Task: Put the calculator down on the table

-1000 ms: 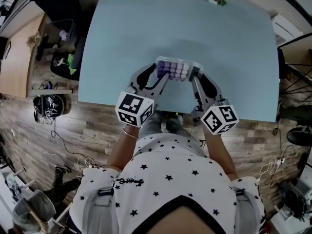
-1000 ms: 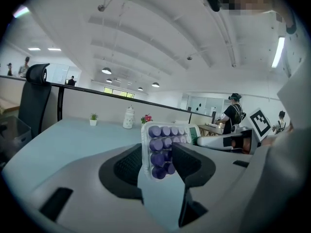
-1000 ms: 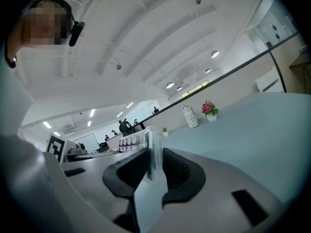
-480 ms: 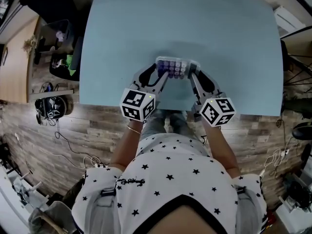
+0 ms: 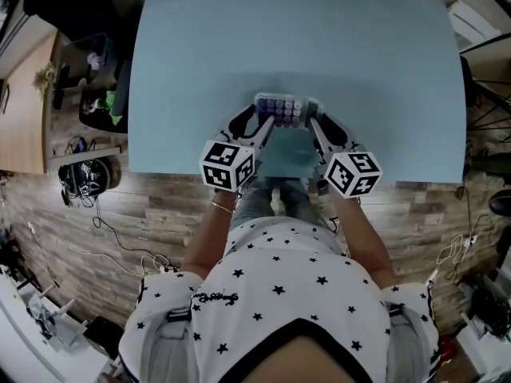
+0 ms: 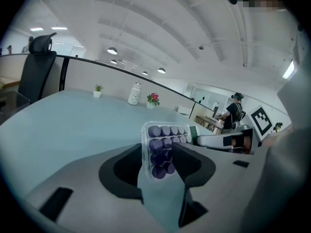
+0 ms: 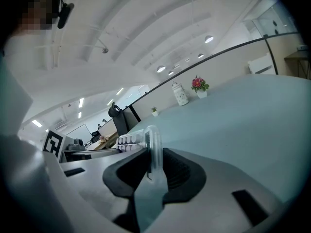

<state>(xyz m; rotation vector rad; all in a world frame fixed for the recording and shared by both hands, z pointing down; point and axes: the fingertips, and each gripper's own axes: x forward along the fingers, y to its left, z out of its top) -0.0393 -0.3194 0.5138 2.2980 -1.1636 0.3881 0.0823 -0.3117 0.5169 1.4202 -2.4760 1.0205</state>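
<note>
1. Table (image 5: 239, 46): pale blue top filling the upper head view. Wide bare surface lies beyond and to both sides of the grippers. The near edge runs just under the 2 marker cubes, with wood-plank floor (image 5: 120, 214) below it.

2. Office chair (image 6: 41, 67): black, high-backed, past the table's left side. It shows in both gripper views and cannot be made out in the head view.

3. Left gripper (image 5: 263, 122): grey body with black pads. Its cube (image 5: 227, 164) carries black-and-white square markers and no readable text. Its own view shows the jaws closed on the calculator's left end.

4. Right gripper (image 5: 313, 124): same build, cube (image 5: 354, 174) likewise marked. Its own view shows the jaws clamped on the right end of the clear casing, seen edge-on.

5. Calculator (image 5: 281, 112): clear shell with rows of round purple keys, held level between the 2 grippers over the table, near the front edge. Whether it touches the surface cannot be told. Key legends are too small to read. The left gripper view gives the key face (image 6: 163, 149) and a small green patch at the far end; the right gripper view gives only the rim and pale key tops (image 7: 146, 144).

6. White jar (image 6: 134, 93): at the far table edge, well apart from the grippers.

7. Red flower pot (image 6: 153, 100): beside the jar.

8. Small green plant (image 6: 98, 89): left of the jar.
</note>
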